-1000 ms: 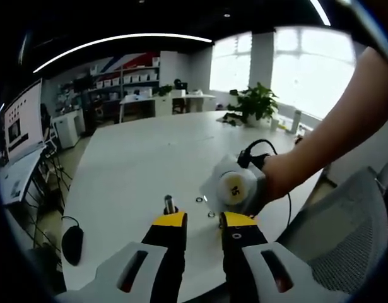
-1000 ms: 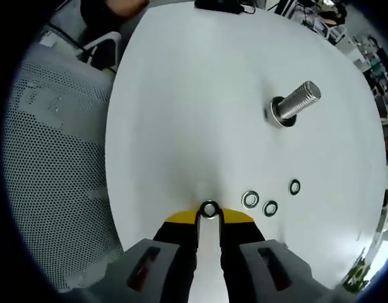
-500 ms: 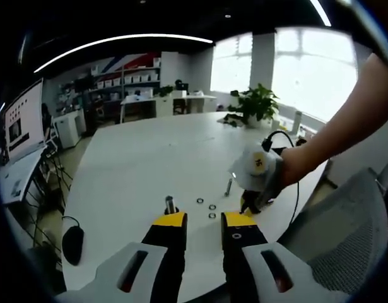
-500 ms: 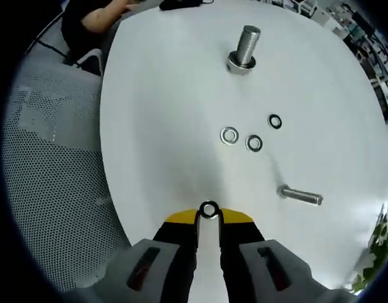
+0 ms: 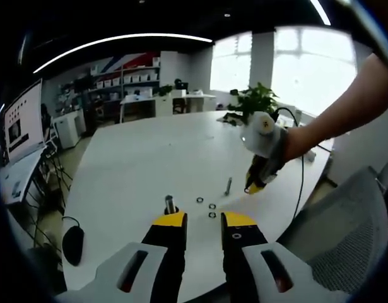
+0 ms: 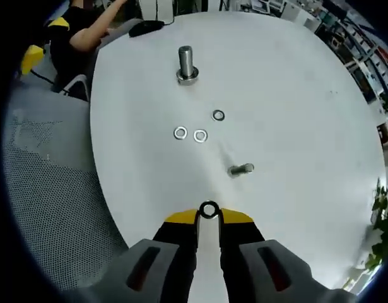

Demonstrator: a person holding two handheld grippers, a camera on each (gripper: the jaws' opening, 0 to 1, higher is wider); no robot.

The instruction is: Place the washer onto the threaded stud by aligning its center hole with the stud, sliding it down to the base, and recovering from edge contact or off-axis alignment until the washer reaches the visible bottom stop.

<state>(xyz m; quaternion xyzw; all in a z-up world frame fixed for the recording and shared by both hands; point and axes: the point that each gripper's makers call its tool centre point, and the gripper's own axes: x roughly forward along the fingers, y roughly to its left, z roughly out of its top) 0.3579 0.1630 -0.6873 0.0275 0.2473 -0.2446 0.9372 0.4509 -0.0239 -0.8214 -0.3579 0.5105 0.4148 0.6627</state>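
Note:
My right gripper (image 6: 209, 213) is shut on a small metal washer (image 6: 209, 209), pinched edge-on between its yellow tips high above the white table (image 6: 294, 95). The threaded stud (image 6: 186, 63) stands upright far ahead of it. Three loose washers (image 6: 199, 135) lie between the stud and a bolt (image 6: 241, 169) lying on its side. In the left gripper view the stud (image 5: 169, 204) stands just past my left gripper (image 5: 204, 219), which is open with nothing in it. The right gripper (image 5: 251, 188) hangs above the table to the right, tips pointing down, held by a hand.
A grey mesh chair (image 6: 42, 189) stands at the table's near edge, also seen as a chair (image 5: 345, 240) on the right. A black mouse (image 6: 146, 26) lies beyond the stud, and another mouse (image 5: 72, 244) on the left. A potted plant (image 5: 253, 104) sits at the far end.
My right gripper has risen and drawn back from the table with the washer; the stud and loose washers look smaller and farther in its view. The left gripper has stayed still.

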